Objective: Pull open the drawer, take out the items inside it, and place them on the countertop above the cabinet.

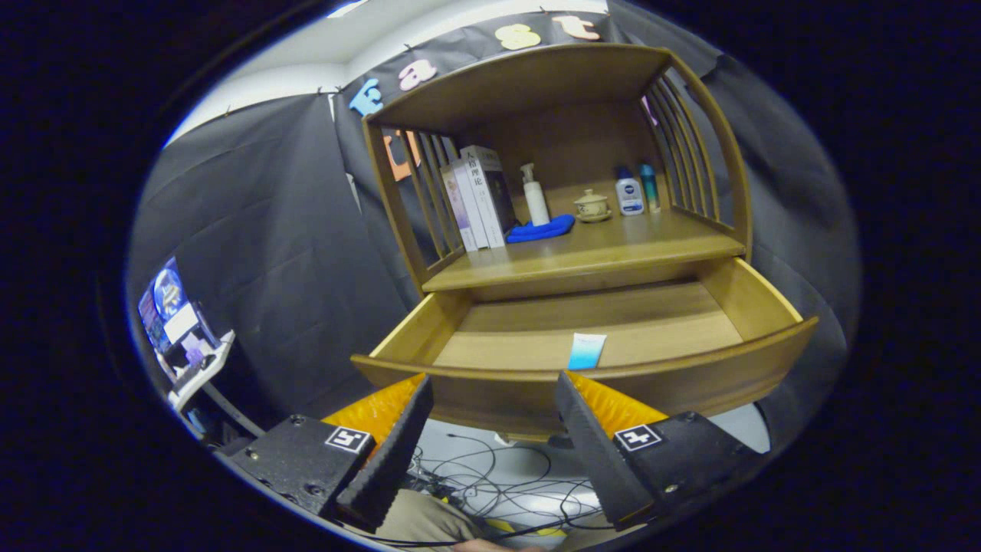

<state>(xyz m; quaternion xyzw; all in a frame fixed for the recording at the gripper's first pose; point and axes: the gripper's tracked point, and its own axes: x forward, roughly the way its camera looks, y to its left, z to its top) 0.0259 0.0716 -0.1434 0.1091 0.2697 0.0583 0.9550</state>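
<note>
The gripper (490, 383) sits just short of the curved front of the pulled-out wooden drawer (582, 383), its two ridged, wedge-shaped fingers spread wide with nothing between them but the drawer's front panel beyond. The drawer is out and open, smooth honey-toned wood with a bowed front rail and a pale, grained floor. Lying flat on that floor, close behind the front rail and just ahead of the right finger, is a small flat tube, white fading to blue (586, 350). It lies alone, touching neither finger.

Above the drawer runs the wooden countertop (613, 257) of the cabinet, framed by slatted side rails and a curved roof. On it, a row of upright books (479, 199) leans by the left slats, then a white pump bottle (535, 195) standing on a folded blue cloth (540, 228), a small cream lidded cup on a saucer (592, 205), a white bottle with a blue cap (628, 193), and a slim teal bottle (650, 188) near the right slats.

Black draped cloth walls the booth. Tangled black cables (498, 475) lie on the pale floor beneath the drawer, and a lit screen (168, 314) sits off to the left.
</note>
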